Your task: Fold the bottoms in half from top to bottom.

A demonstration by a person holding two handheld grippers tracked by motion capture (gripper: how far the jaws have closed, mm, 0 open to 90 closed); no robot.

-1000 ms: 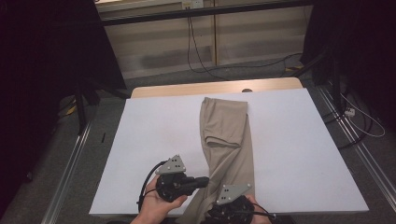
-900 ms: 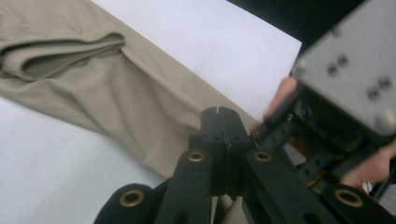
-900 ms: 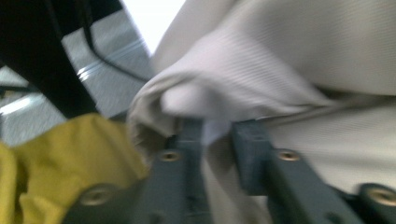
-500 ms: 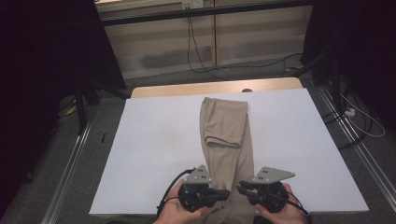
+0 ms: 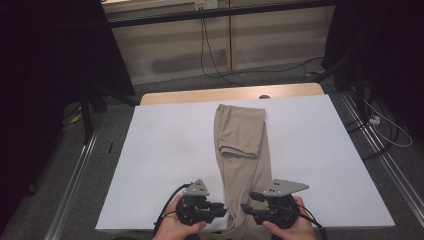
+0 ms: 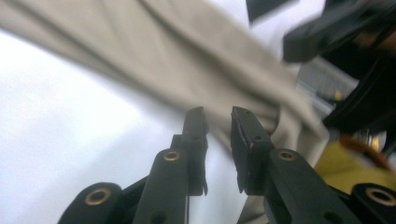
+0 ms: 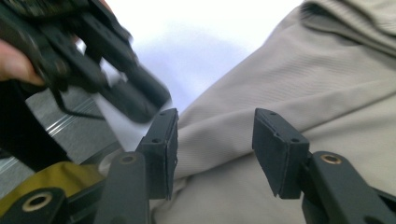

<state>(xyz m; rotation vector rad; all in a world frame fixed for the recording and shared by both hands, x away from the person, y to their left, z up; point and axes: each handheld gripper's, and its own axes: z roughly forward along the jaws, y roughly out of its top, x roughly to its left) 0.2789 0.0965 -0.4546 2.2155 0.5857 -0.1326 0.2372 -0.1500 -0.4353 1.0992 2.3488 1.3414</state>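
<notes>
Your left gripper (image 5: 223,207) sits at the left edge of the long beige knit garment (image 5: 242,150), jaws a narrow gap apart and just opening, nothing pinched between them. Your right gripper (image 5: 245,207) faces it from the other side, jaws spread wider and also just opening over the cloth, pads clear of it. The garment lies lengthwise down the middle of the white table cover (image 5: 160,160), its far part folded back, its near end hanging past the near edge between your hands.

Legible markings: none. No text, label, brand, number or sign can be read on the beige trousers (image 5: 241,150), the white counter (image 5: 165,160) or the wall behind; blurred close views may hide small print.
</notes>
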